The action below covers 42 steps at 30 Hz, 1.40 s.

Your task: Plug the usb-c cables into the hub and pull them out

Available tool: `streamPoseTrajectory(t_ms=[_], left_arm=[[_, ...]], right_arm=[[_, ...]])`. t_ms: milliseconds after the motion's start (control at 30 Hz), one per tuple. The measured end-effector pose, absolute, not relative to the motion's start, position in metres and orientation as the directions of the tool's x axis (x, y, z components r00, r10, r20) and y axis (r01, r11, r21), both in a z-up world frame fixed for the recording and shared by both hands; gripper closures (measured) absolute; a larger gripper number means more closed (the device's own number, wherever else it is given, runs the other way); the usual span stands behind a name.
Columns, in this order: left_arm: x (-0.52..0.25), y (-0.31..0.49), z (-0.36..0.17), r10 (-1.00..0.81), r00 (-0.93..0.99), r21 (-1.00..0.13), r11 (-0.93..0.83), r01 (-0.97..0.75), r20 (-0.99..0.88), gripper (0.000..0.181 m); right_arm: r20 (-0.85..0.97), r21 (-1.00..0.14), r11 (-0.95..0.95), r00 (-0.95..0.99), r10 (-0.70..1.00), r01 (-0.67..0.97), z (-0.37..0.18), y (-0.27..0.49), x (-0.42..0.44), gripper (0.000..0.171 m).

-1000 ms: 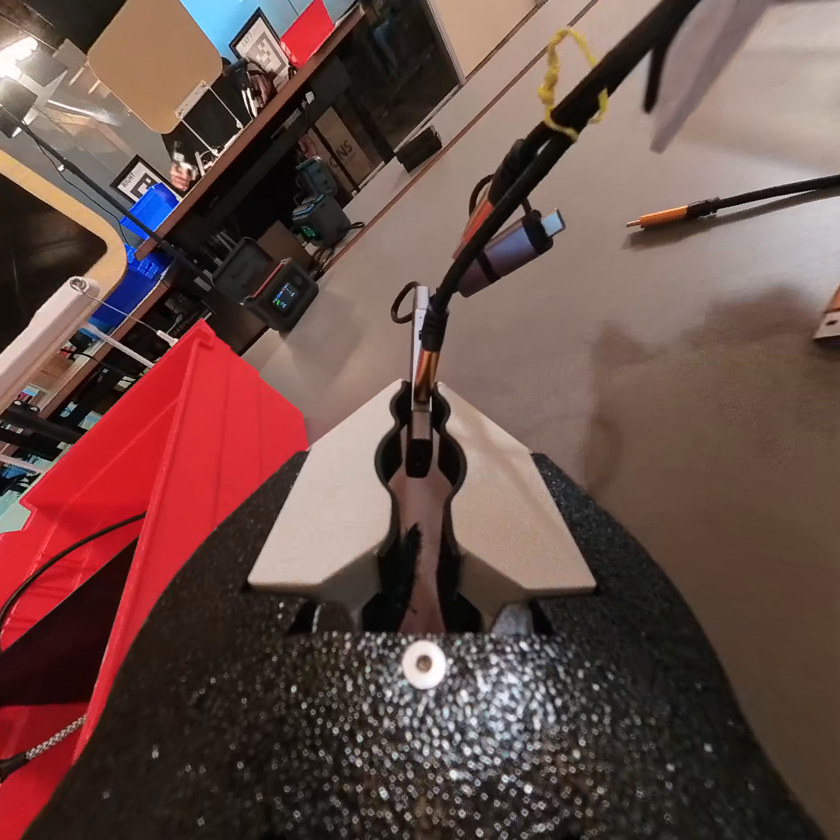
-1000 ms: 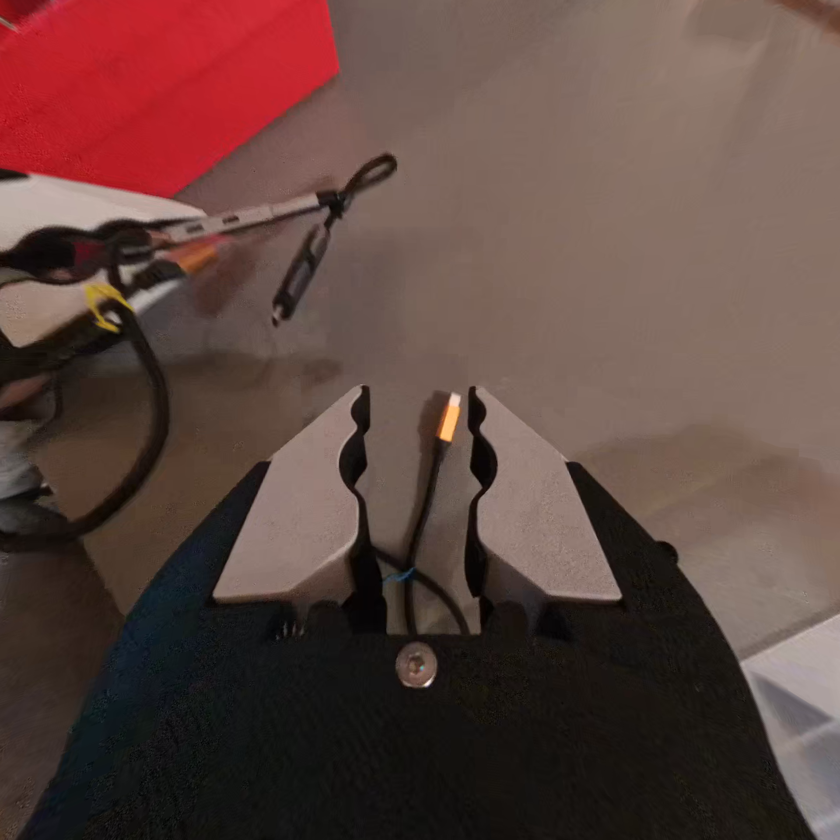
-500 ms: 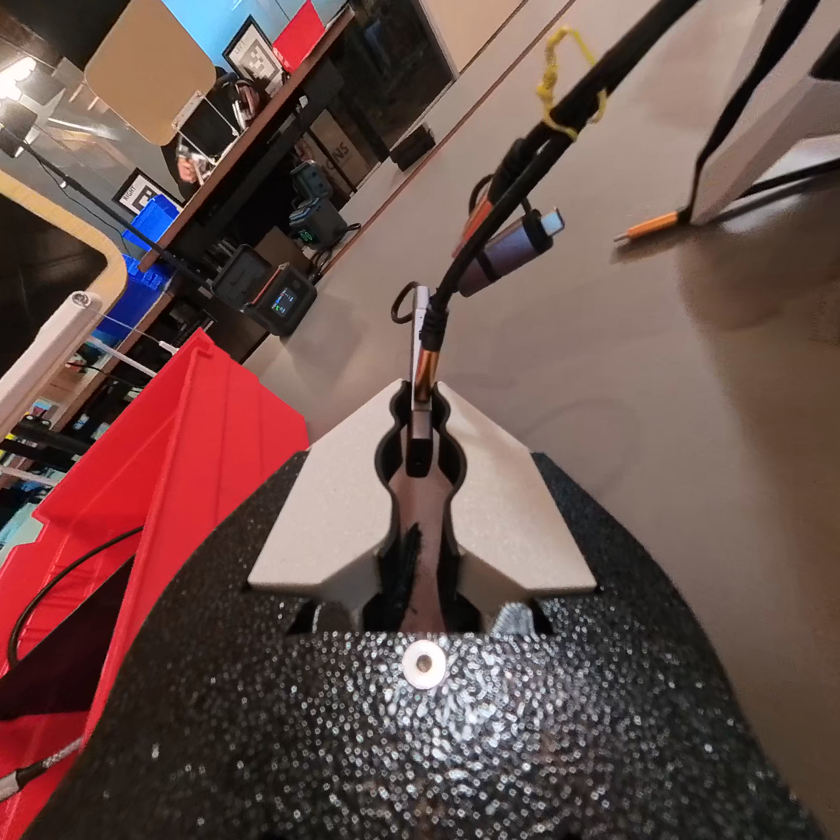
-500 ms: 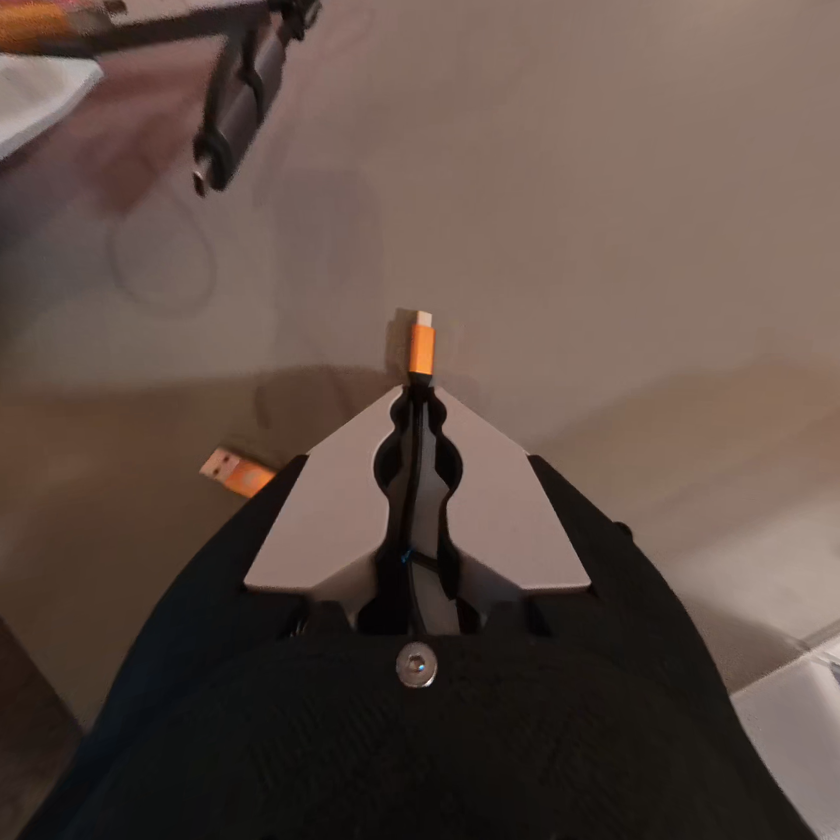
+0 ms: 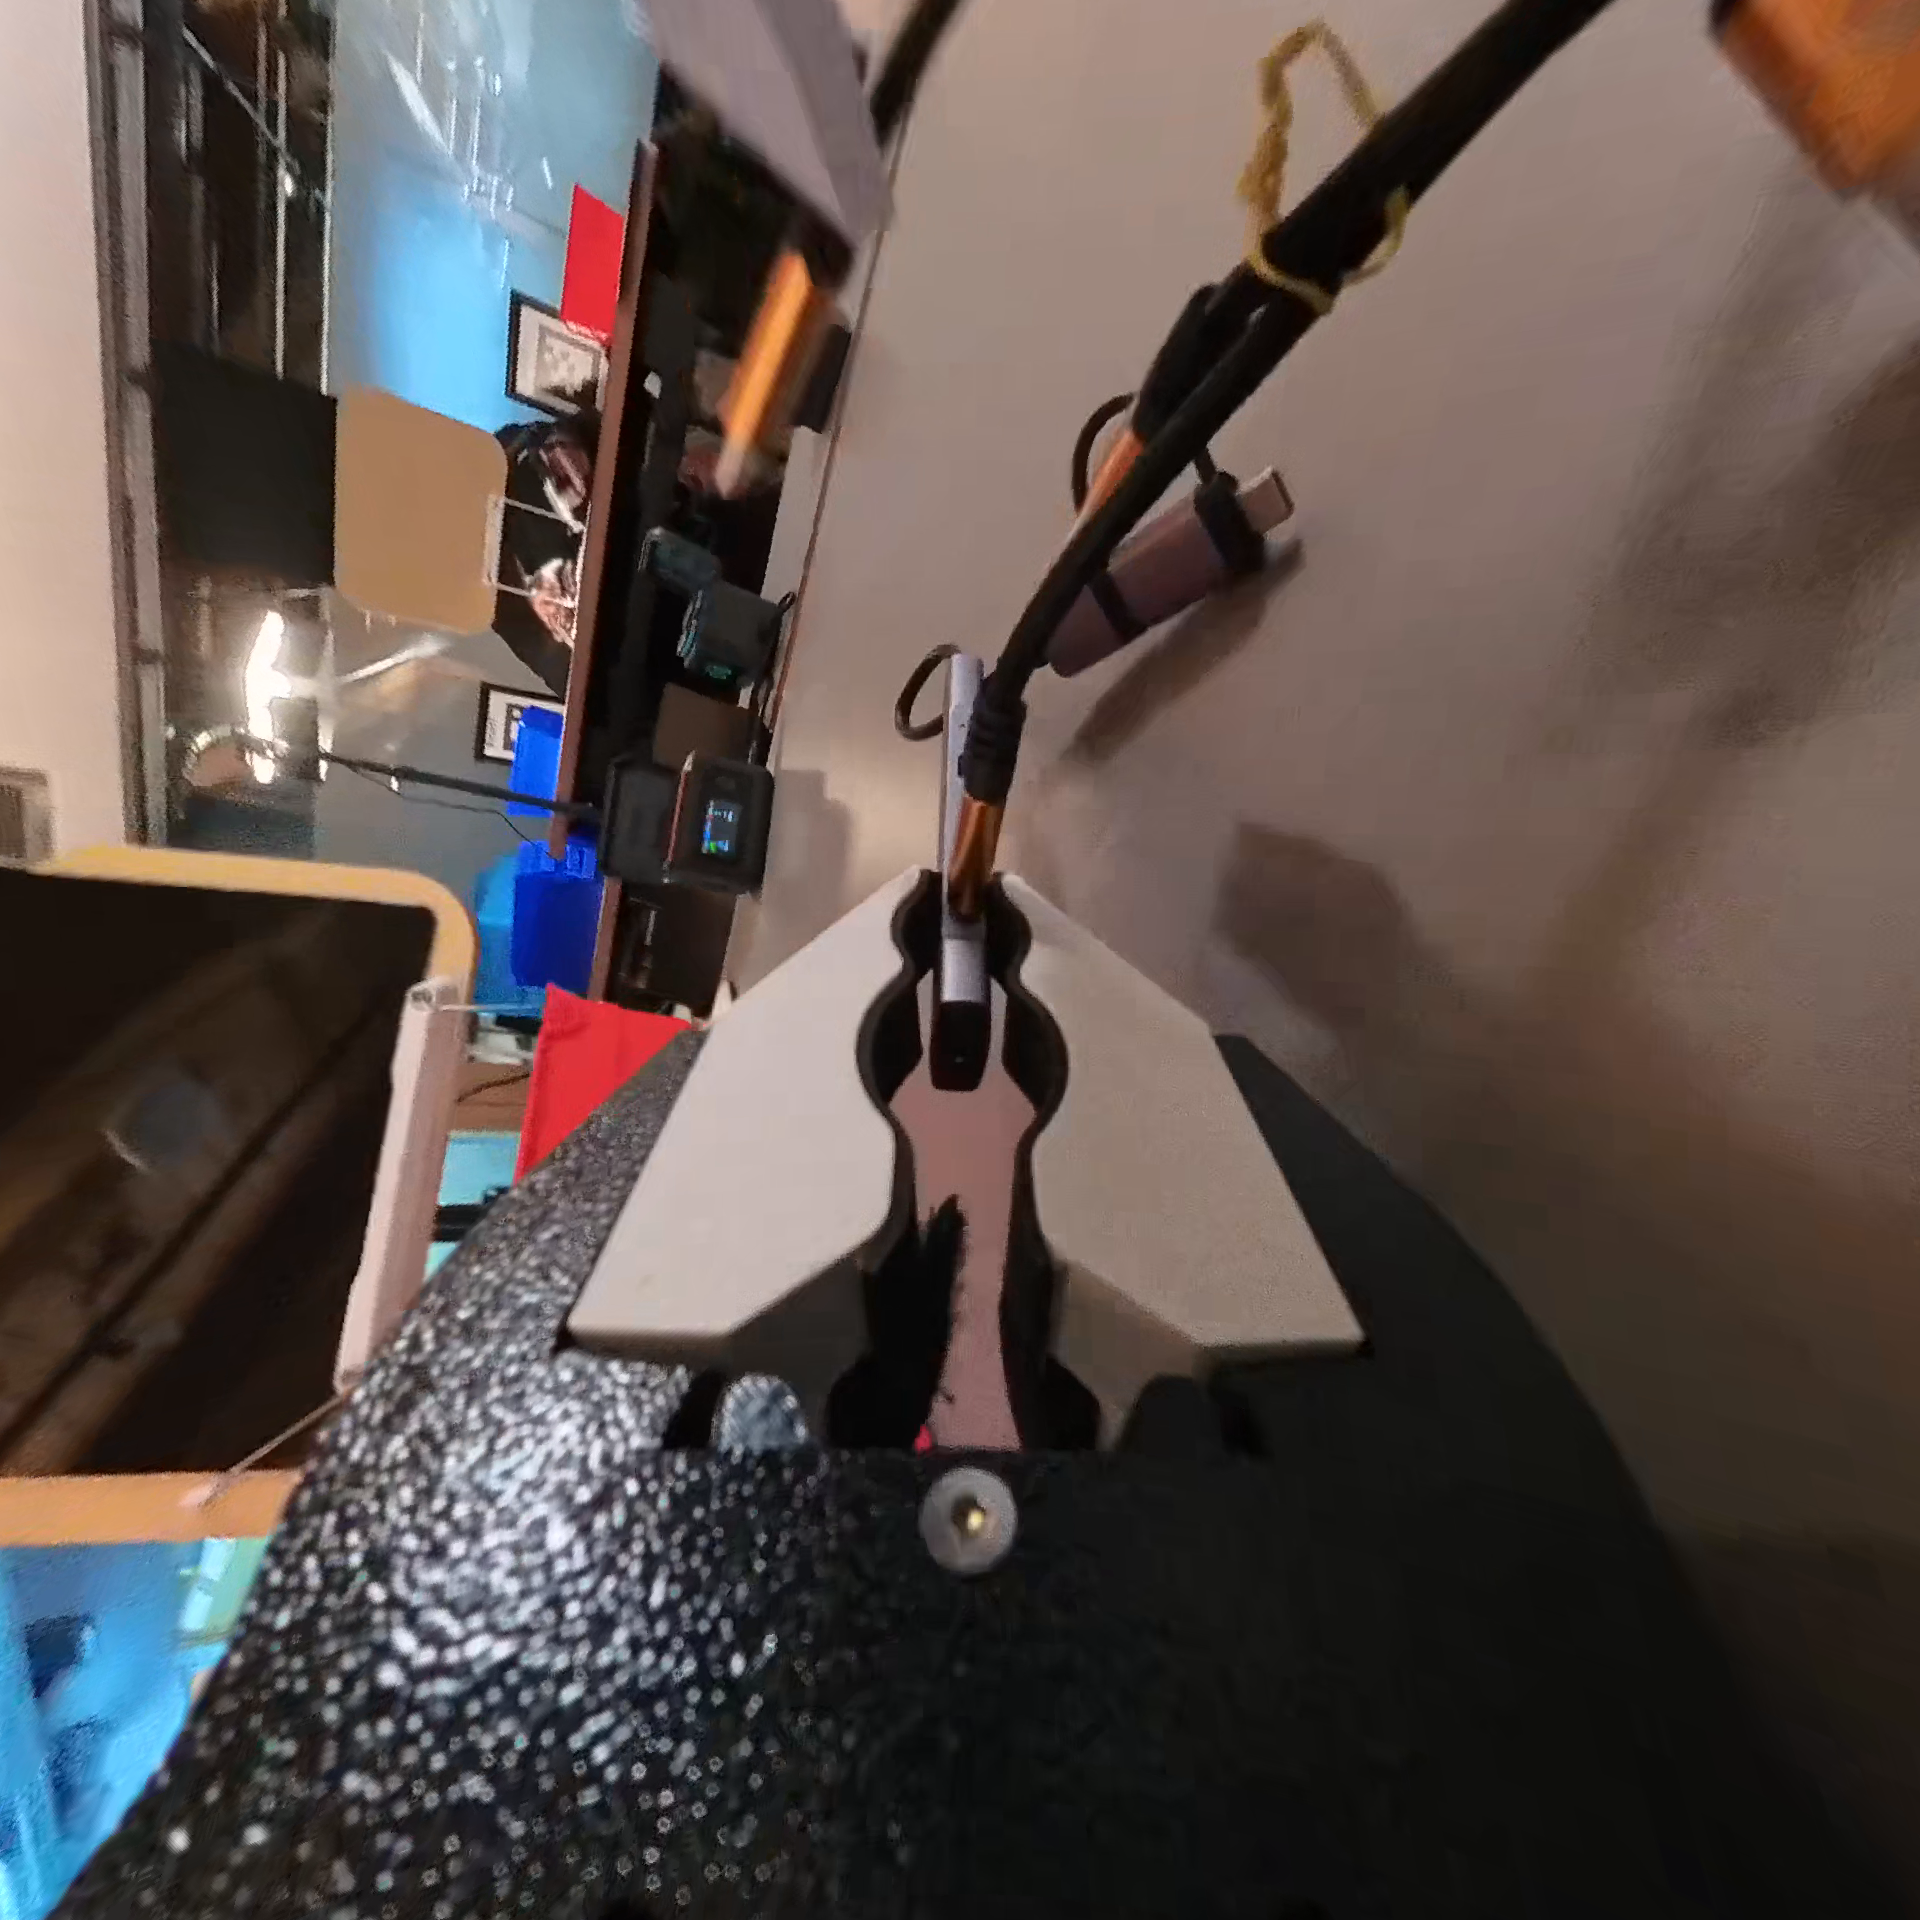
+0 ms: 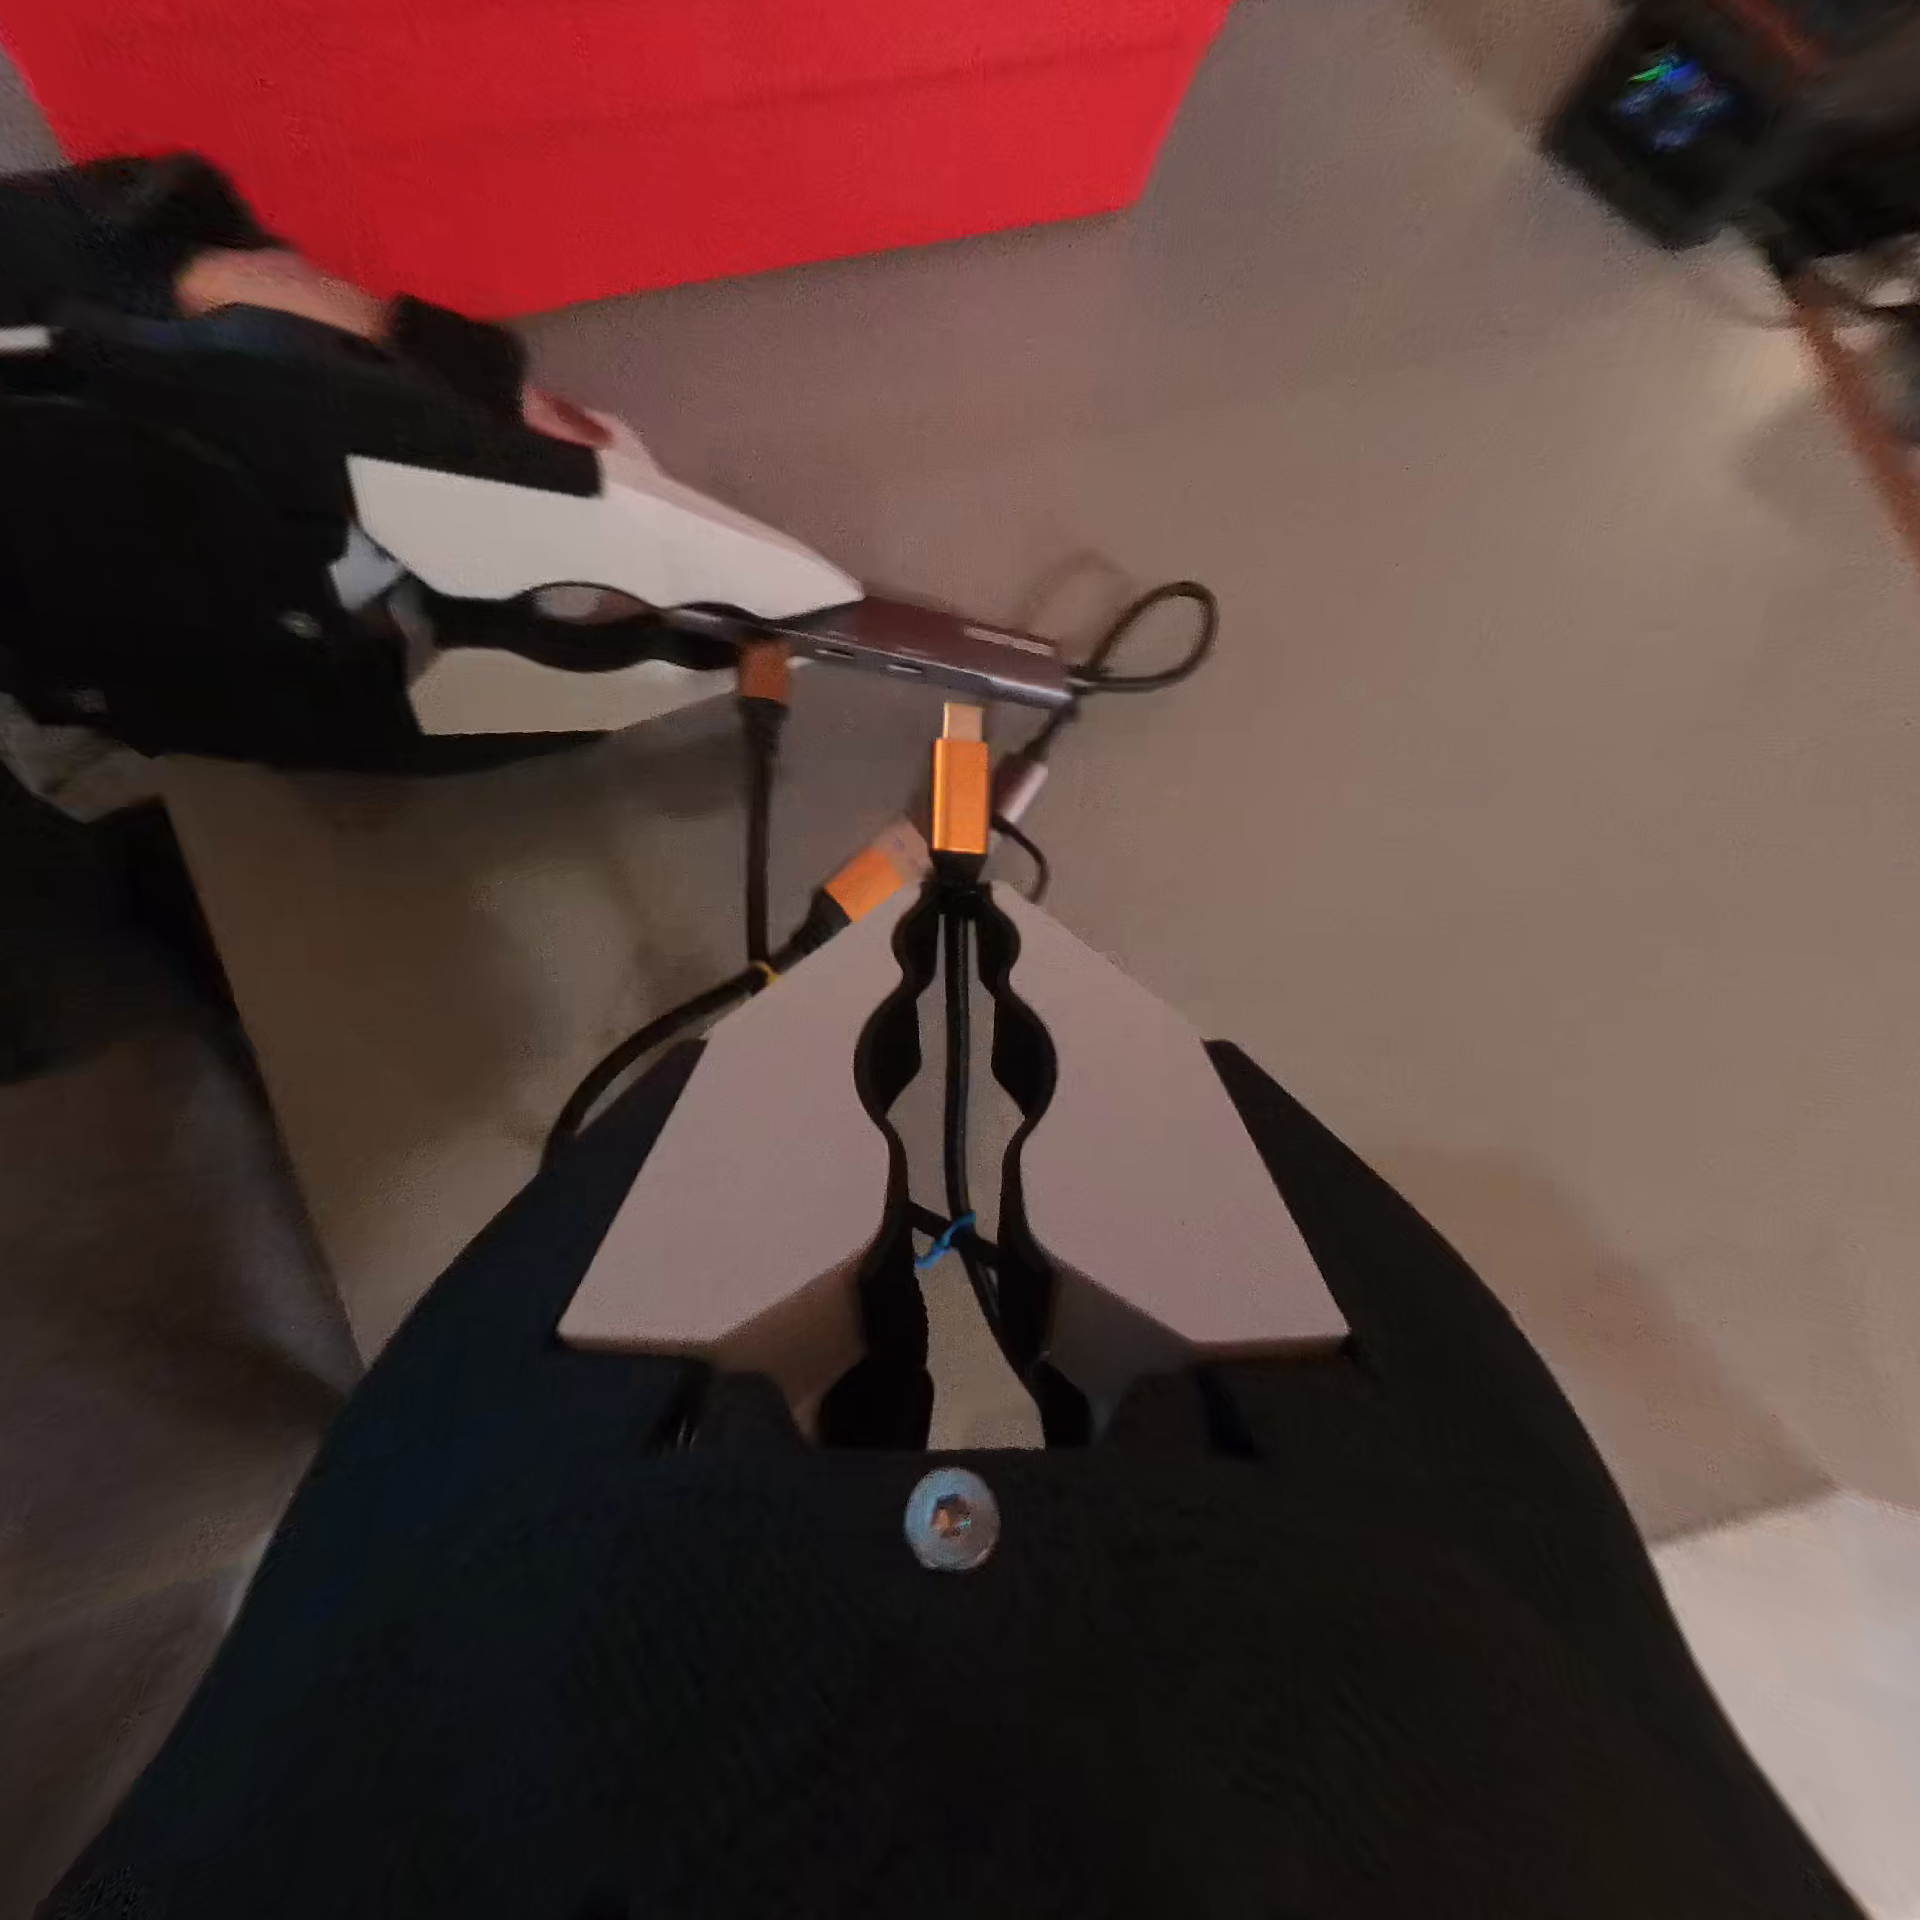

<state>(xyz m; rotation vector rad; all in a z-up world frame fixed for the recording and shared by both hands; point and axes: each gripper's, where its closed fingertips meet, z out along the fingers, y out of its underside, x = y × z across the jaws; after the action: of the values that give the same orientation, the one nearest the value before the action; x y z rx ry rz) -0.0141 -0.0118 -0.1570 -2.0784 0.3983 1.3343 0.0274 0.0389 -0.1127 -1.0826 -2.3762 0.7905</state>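
Note:
My left gripper (image 5: 961, 888) is shut on one end of the thin grey hub (image 5: 964, 790), seen edge-on. A black cable with an orange plug (image 5: 977, 847) sits in the hub's side. The hub's own grey plug (image 5: 1164, 582) hangs beside it. In the right wrist view my right gripper (image 6: 961, 888) is shut on a thin black cable just behind its orange USB-C plug (image 6: 958, 790). The plug tip points at the side of the hub (image 6: 914, 639), a small gap below it. The left gripper (image 6: 831, 613) holds the hub above the table.
A red bin (image 6: 623, 135) stands behind the hub. A loose orange plug (image 6: 868, 883) hangs by my right fingertips. A small device with a lit screen (image 6: 1662, 104) is at the far right. A white object (image 6: 1818, 1621) lies near right. The table (image 6: 1455, 727) is brown. My right fingertips sit around 9 cm from my left ones.
My right gripper closed on the thin cable, lifted it off the table and brought the orange plug up to the hub. My left gripper tilted with the hub still in it.

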Motion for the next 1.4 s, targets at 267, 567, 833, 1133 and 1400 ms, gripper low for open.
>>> streamPoseTrajectory(t_ms=[267,567,833,1133,1400], left_arm=[[-0.01,-0.01,-0.165,0.028,0.44,-0.306,-0.759,-0.575,-0.897,0.174],[-0.01,-0.009,-0.167,0.014,0.432,-0.291,-0.759,-0.583,-0.902,0.174],[-0.009,-0.008,-0.167,-0.033,0.357,-0.2,-0.778,-0.595,-0.934,0.175],[-0.01,-0.009,-0.168,-0.052,0.328,-0.162,-0.79,-0.591,-0.943,0.174],[-0.01,-0.008,-0.169,-0.022,0.375,-0.217,-0.784,-0.582,-0.927,0.175]], right_arm=[[0.094,-0.49,0.641,-0.695,0.713,0.591,-0.159,0.012,0.022,0.166],[0.115,-0.461,0.685,-0.727,0.677,0.565,-0.164,0.008,0.021,0.166],[0.133,-0.394,0.665,-0.677,0.724,0.634,-0.167,0.011,0.022,0.166],[0.2,-0.385,0.708,-0.695,0.69,0.592,-0.161,0.007,0.022,0.166],[0.149,-0.472,0.659,-0.684,0.714,0.585,-0.16,0.007,0.019,0.167]])
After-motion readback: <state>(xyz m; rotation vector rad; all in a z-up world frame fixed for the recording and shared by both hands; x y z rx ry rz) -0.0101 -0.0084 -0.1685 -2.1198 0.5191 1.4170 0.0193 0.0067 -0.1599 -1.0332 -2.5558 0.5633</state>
